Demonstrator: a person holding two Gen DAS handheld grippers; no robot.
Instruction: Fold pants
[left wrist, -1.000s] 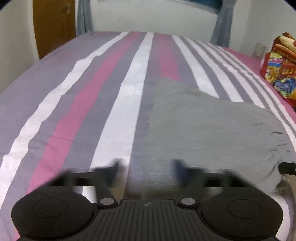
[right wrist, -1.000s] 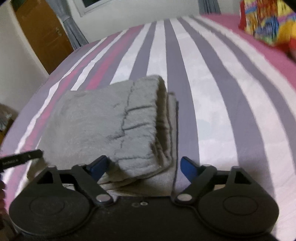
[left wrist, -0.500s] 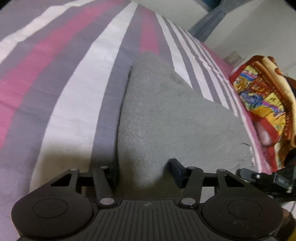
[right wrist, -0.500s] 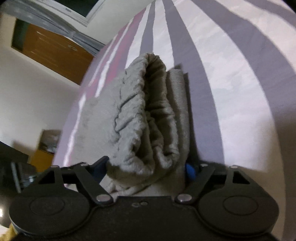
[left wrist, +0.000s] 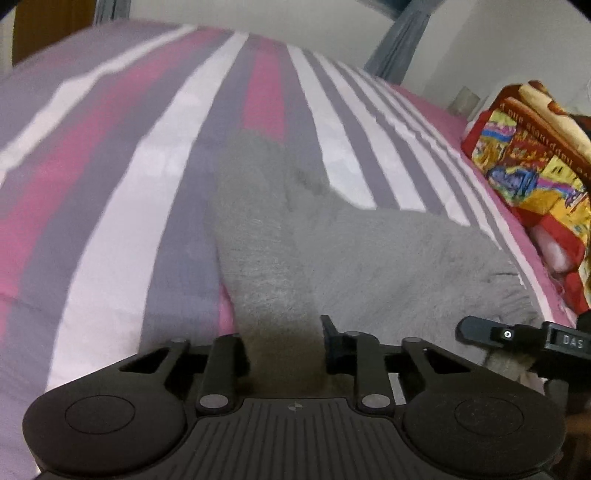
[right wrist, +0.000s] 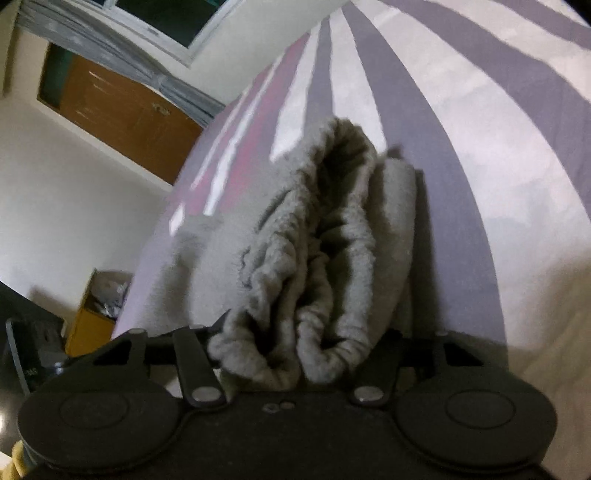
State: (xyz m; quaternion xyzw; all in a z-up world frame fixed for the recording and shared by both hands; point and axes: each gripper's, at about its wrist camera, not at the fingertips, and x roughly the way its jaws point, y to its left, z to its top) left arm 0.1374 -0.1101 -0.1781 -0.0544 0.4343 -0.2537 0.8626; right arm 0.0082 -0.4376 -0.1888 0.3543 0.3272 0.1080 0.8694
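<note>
The grey pants [left wrist: 369, 251] lie folded on the striped bed [left wrist: 110, 155]. The left wrist view looks across their flat top: the left gripper [left wrist: 284, 343] has a raised ridge of the cloth between its jaws, which are closing and already narrow, pinching the fabric. This view alone takes in the bright blanket [left wrist: 528, 155] at the bed's right edge, the curtain [left wrist: 399, 48], and the tip of the right gripper [left wrist: 517, 336] at the pants' far corner. The right wrist view shows the pants end-on [right wrist: 321, 266], the elastic waistband bunched in thick rolls between the right gripper's [right wrist: 299, 354] jaws, about half open and closing against the bundle. Only here appear the door [right wrist: 122, 110], window [right wrist: 173, 18] and box [right wrist: 96, 310] beside the bed.
</note>
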